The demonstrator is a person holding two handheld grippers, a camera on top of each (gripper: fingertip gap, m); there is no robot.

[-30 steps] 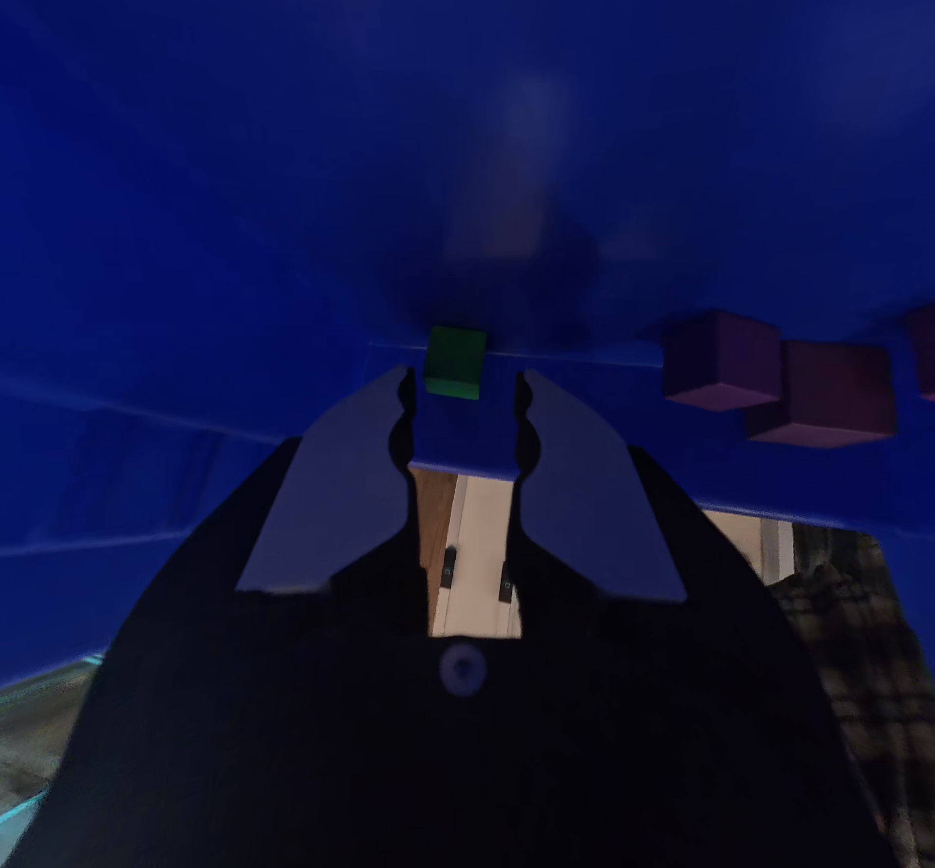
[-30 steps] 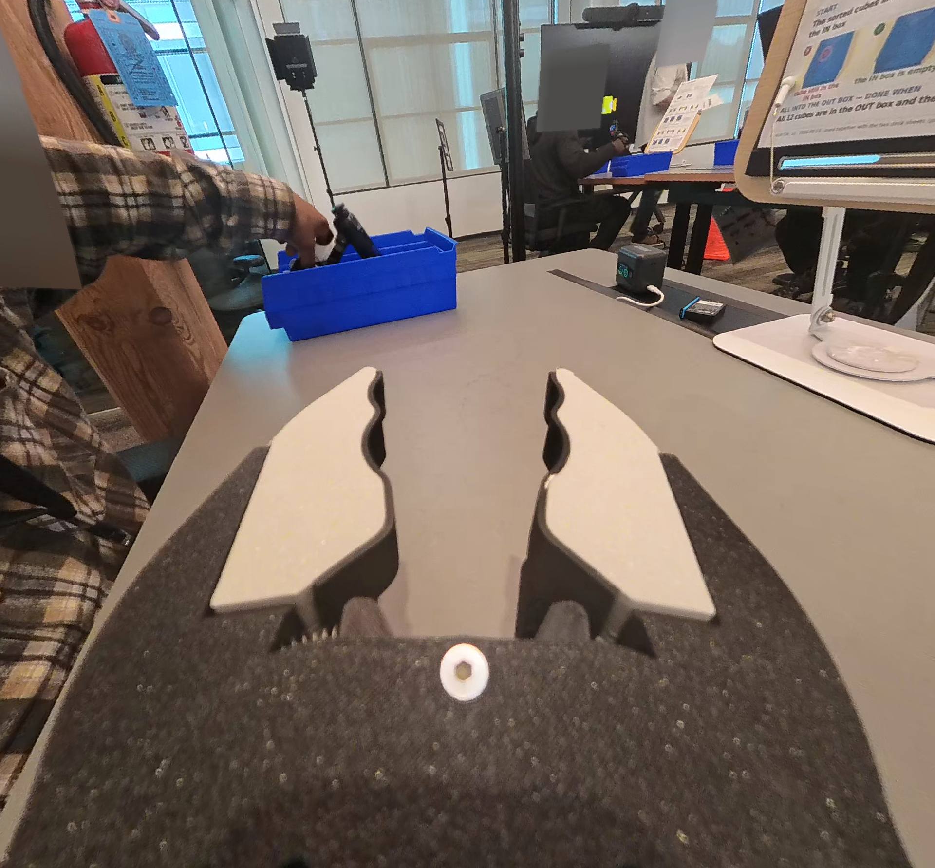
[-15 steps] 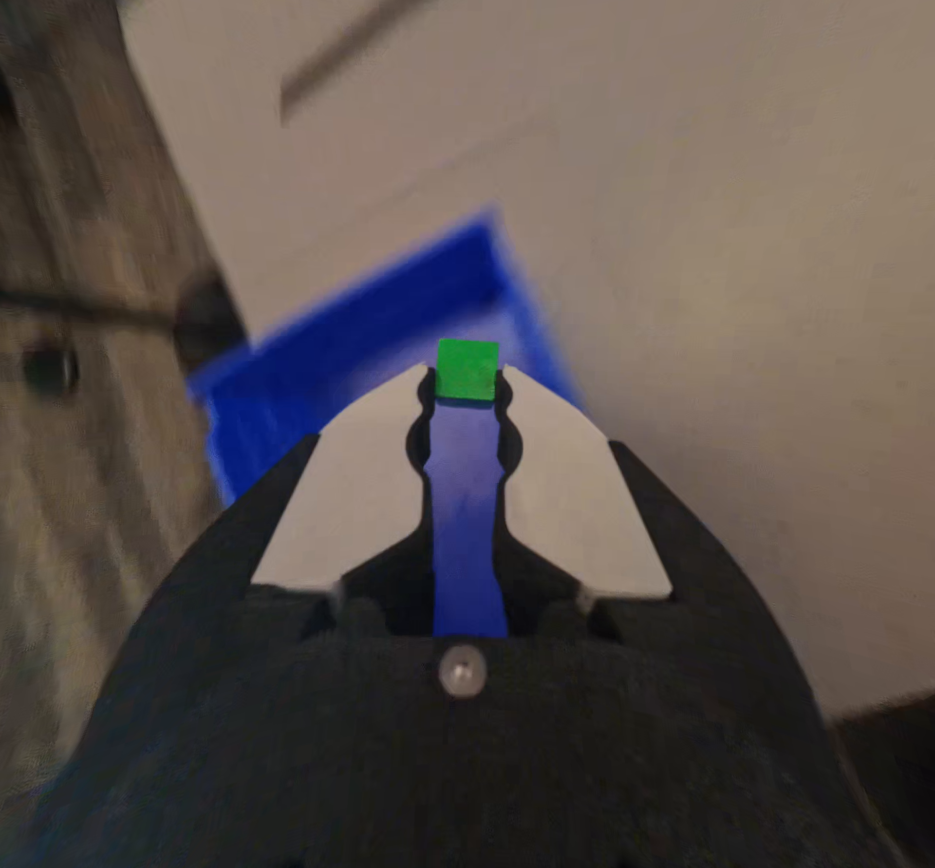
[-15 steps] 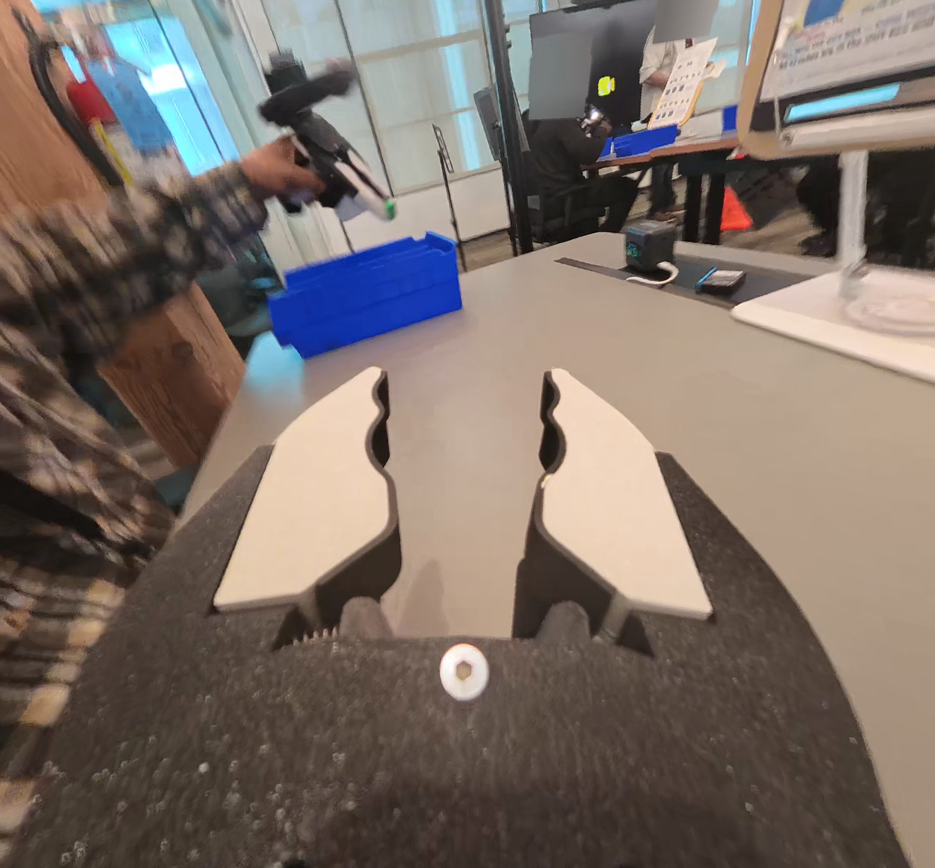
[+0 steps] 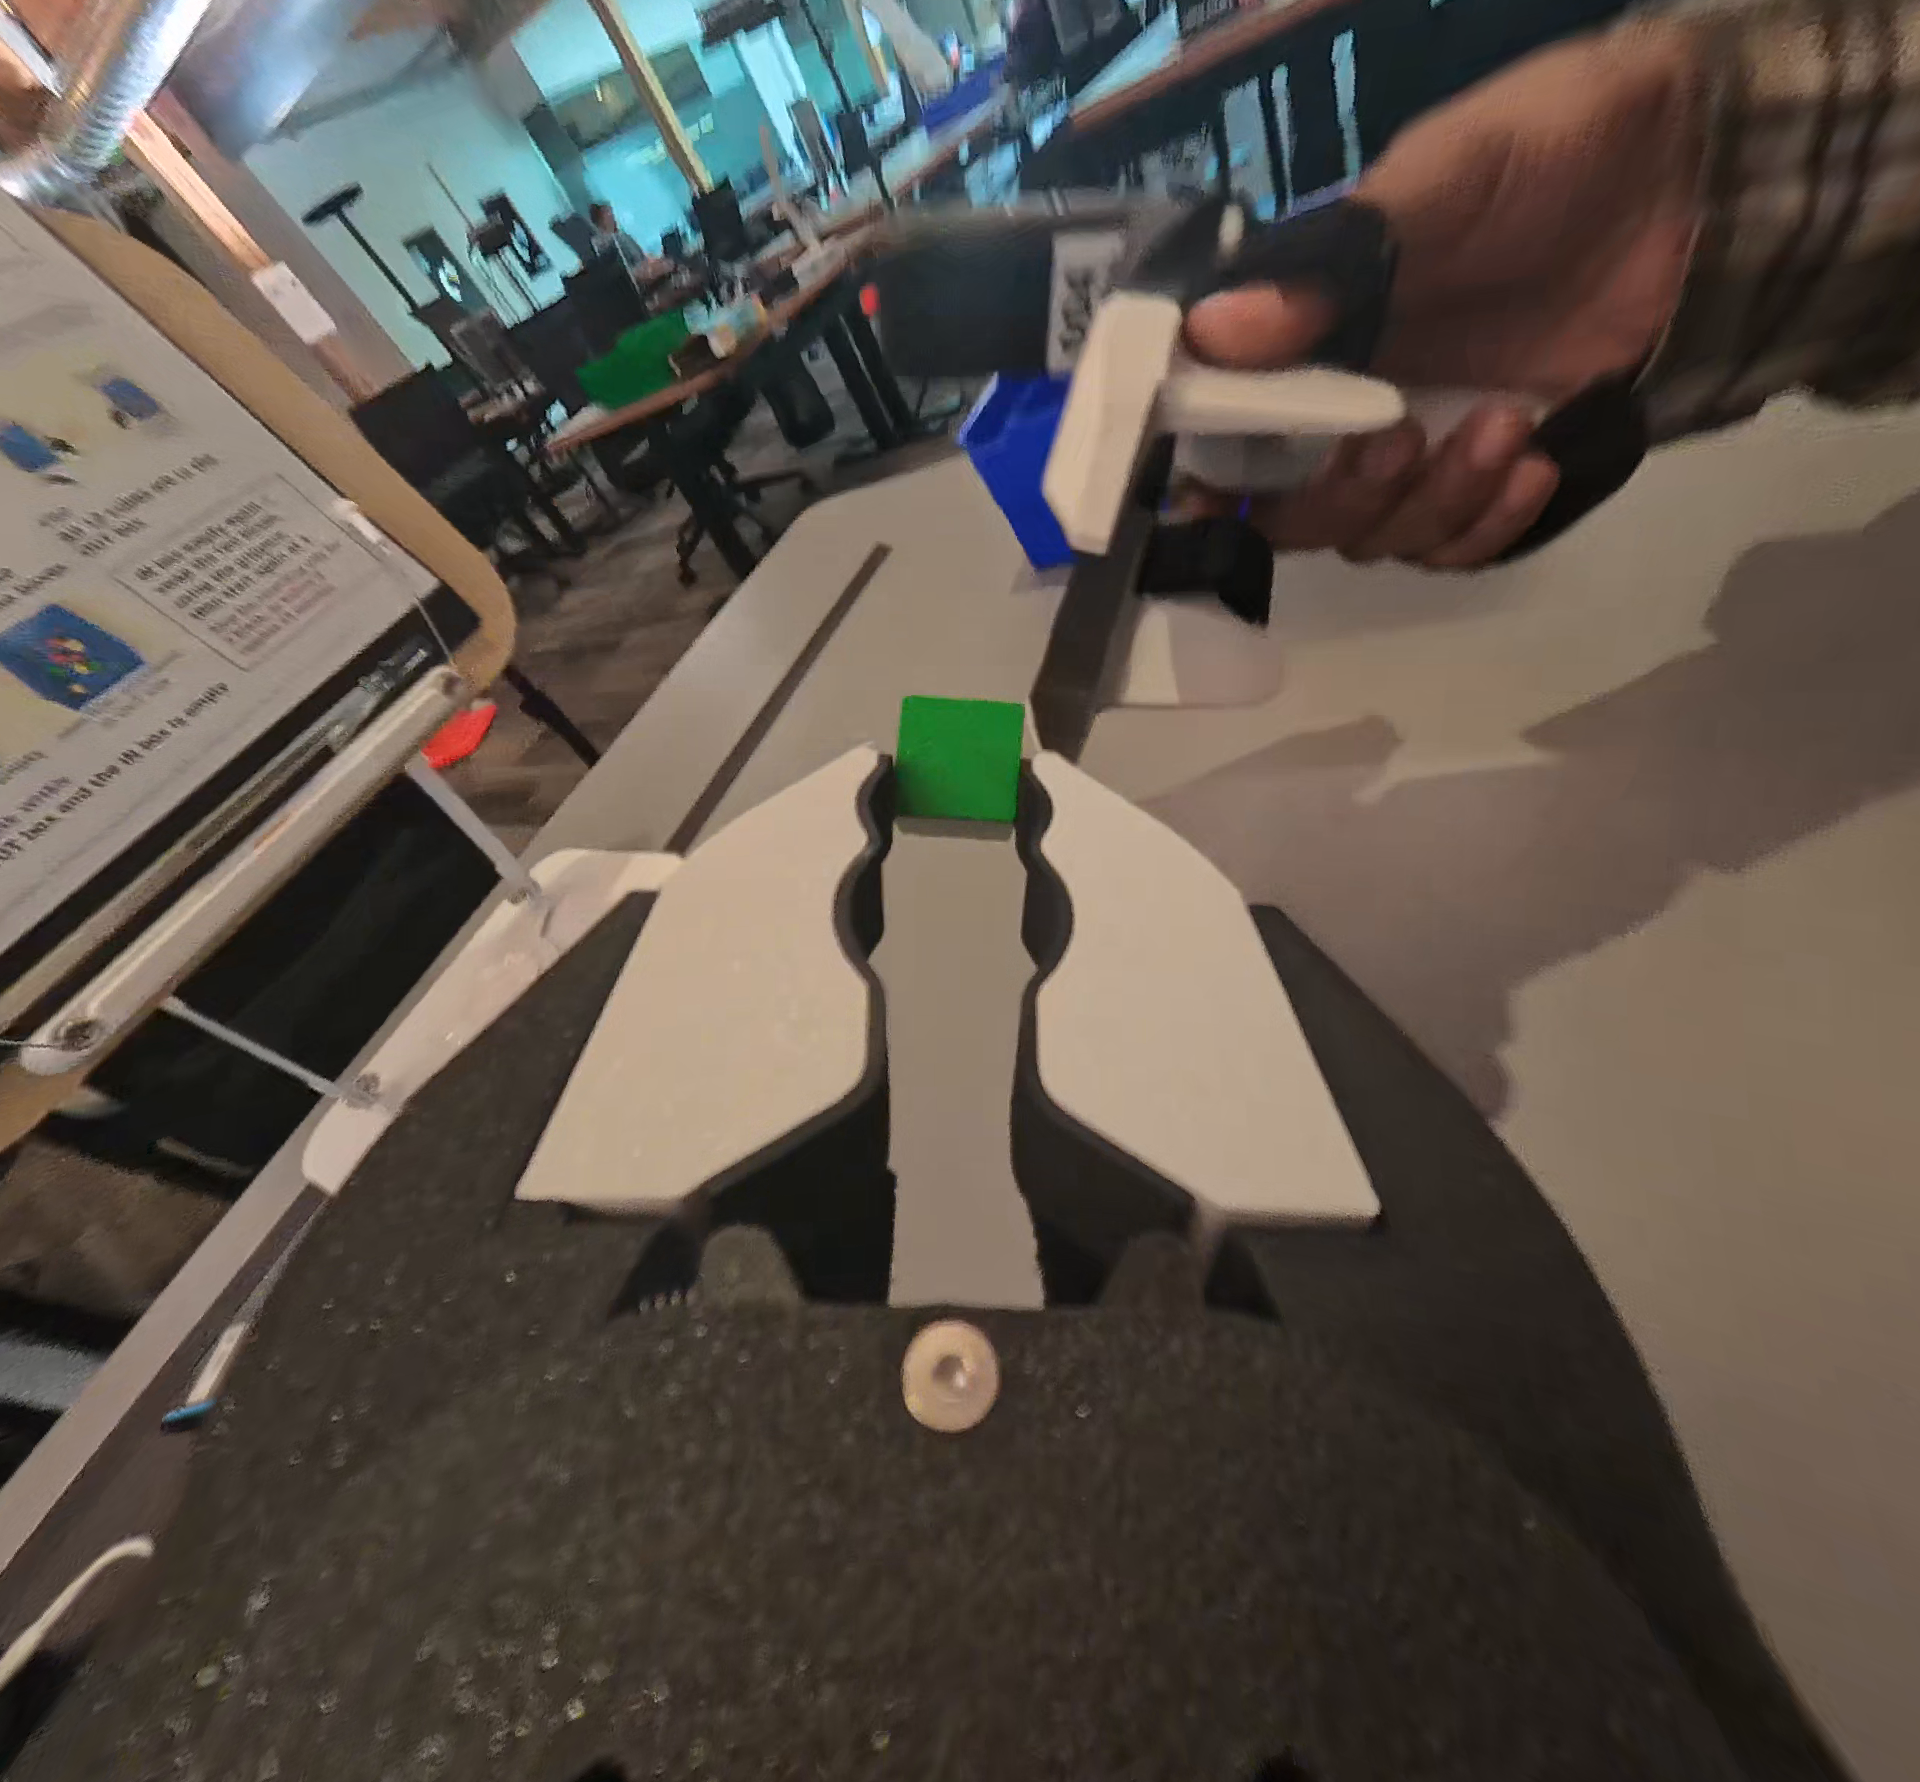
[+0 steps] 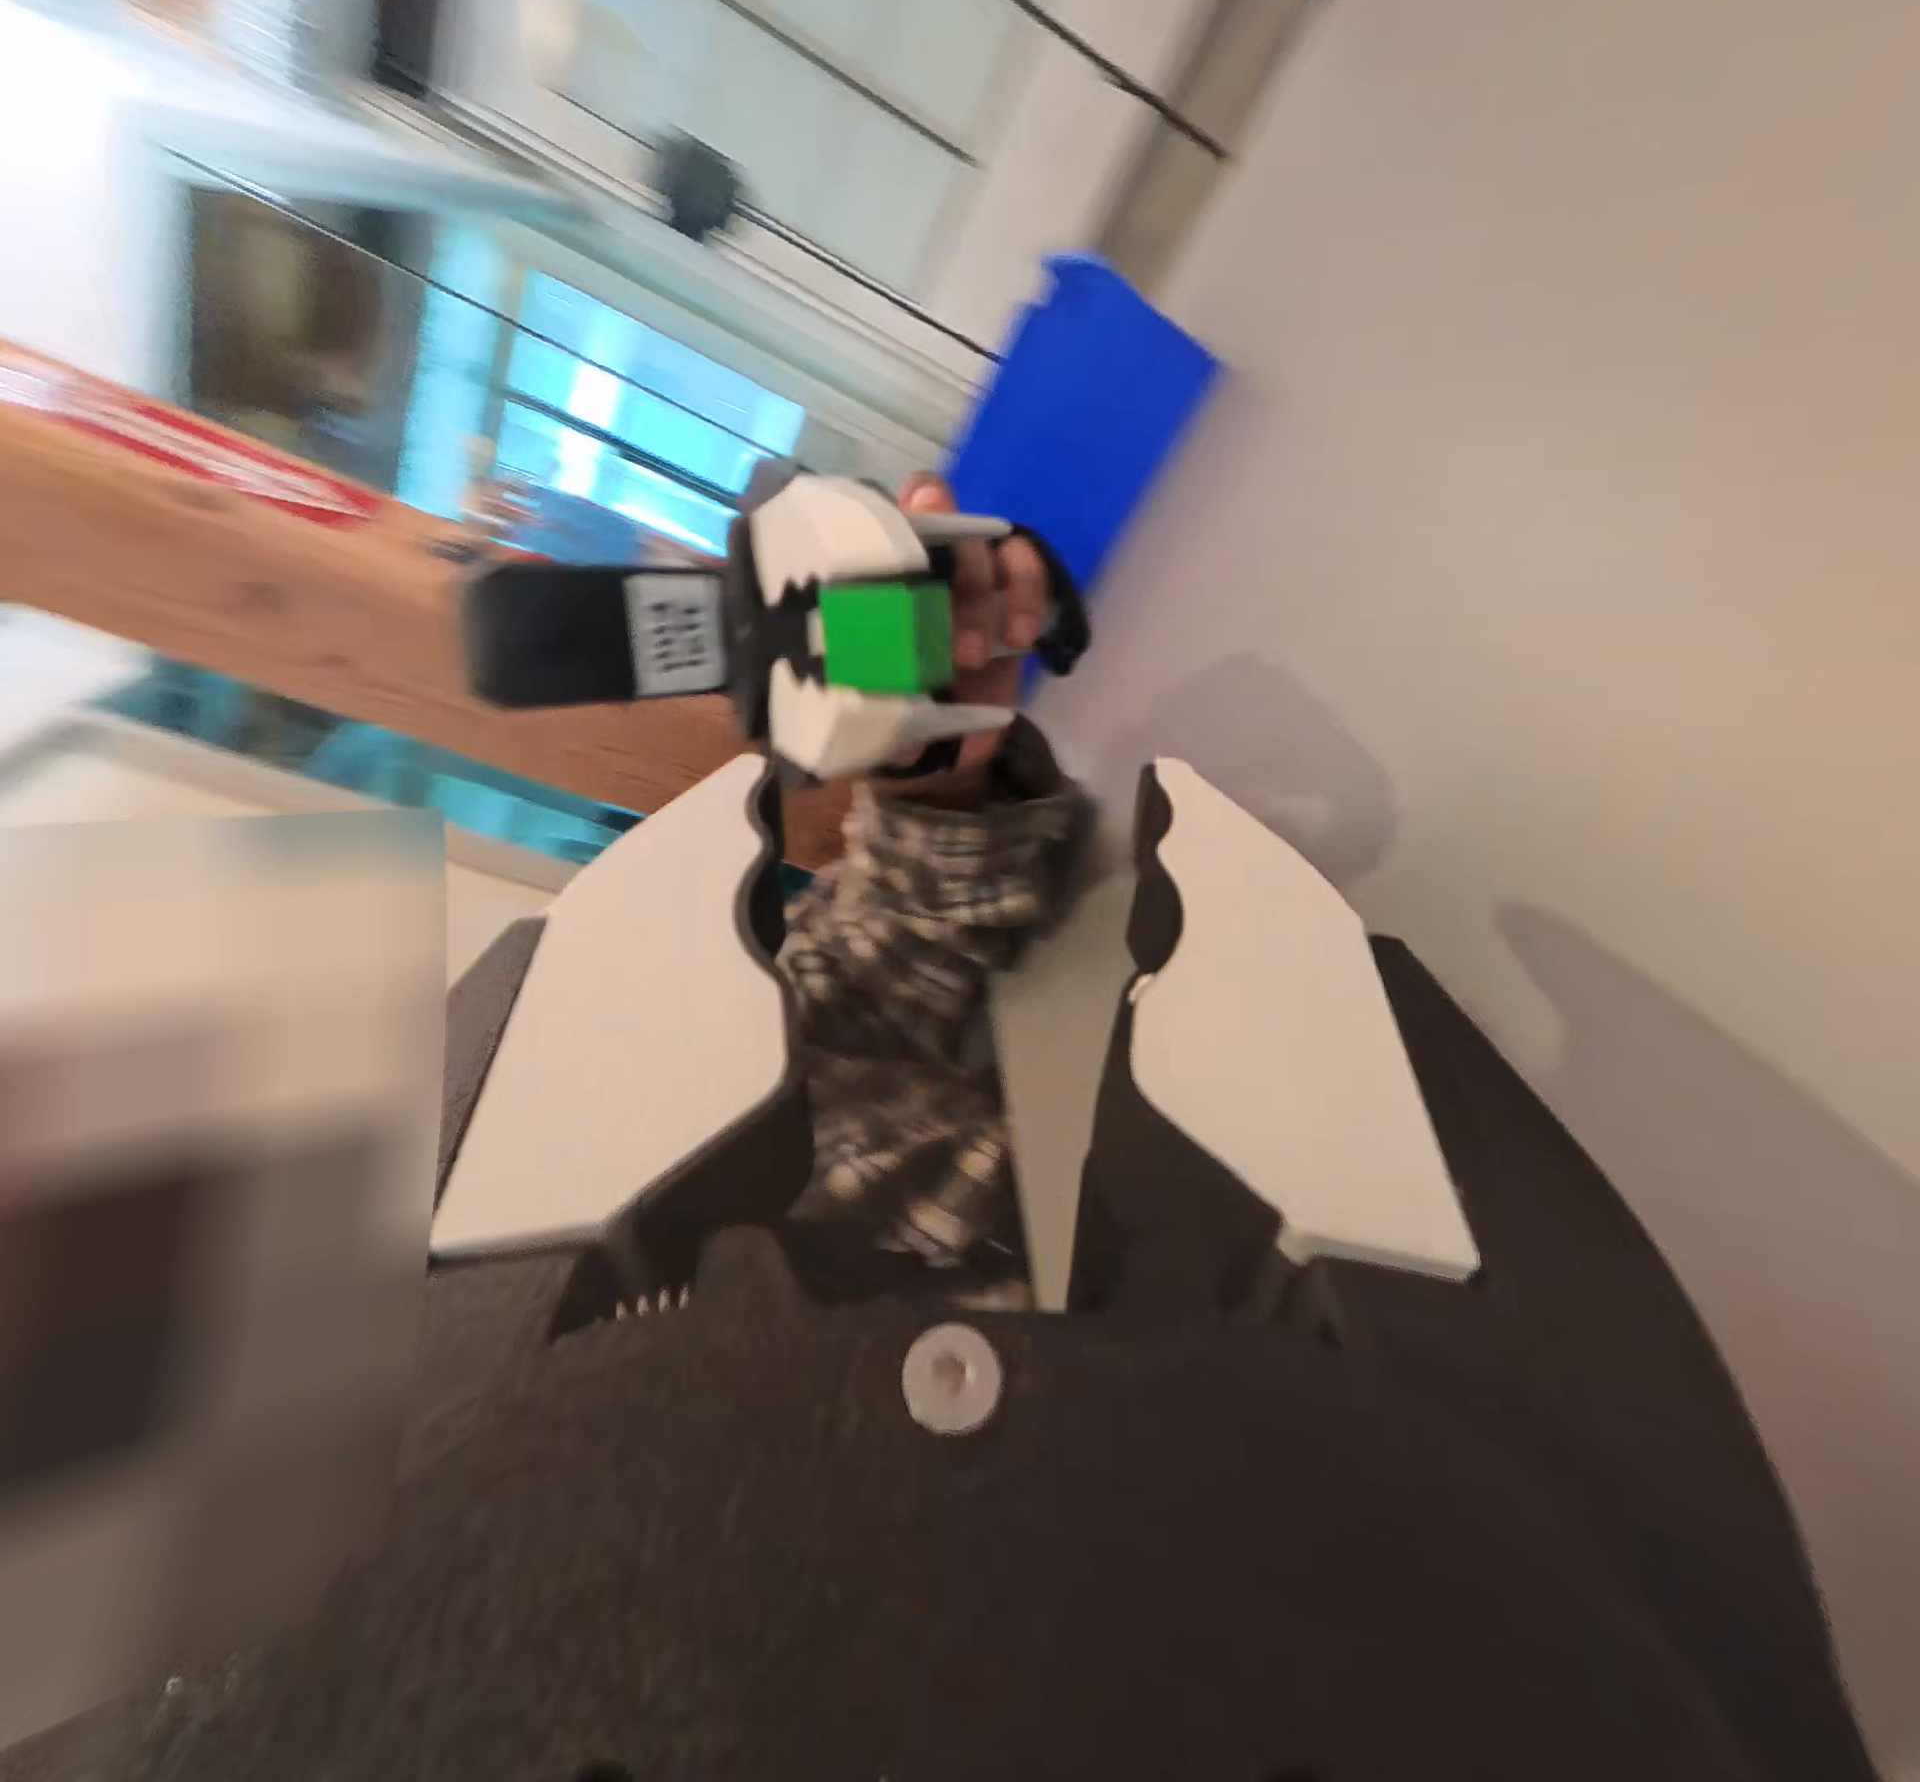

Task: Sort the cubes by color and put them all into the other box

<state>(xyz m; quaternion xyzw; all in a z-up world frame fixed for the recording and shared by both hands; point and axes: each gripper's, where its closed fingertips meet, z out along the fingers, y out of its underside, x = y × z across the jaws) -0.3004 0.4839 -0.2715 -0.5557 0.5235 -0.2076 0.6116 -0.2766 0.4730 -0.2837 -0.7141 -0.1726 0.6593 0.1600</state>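
My left gripper (image 5: 956,782) is shut on a green cube (image 5: 956,758), held at the fingertips above the grey table (image 5: 1558,901). The right wrist view is blurred and shows that gripper (image 6: 878,636) facing me with the green cube (image 6: 883,636) between its white fingers. My right gripper (image 6: 956,782) is open and empty, its jaws wide apart. It also shows in the left wrist view (image 5: 1107,423), held by a hand at the upper right. A blue box (image 5: 1003,465) stands behind it. Another blue box (image 6: 1081,423) shows behind the left gripper.
An instruction board on a white stand (image 5: 208,589) is at the table's left edge. A dark strip (image 5: 790,683) runs along the table. A plaid sleeve (image 6: 925,953) lies between the right gripper's fingers. Other desks and people are far behind.
The left gripper closed on the green cube inside the blue box, lifted it out and swung over the table. The right gripper stayed open and turned toward the left gripper.
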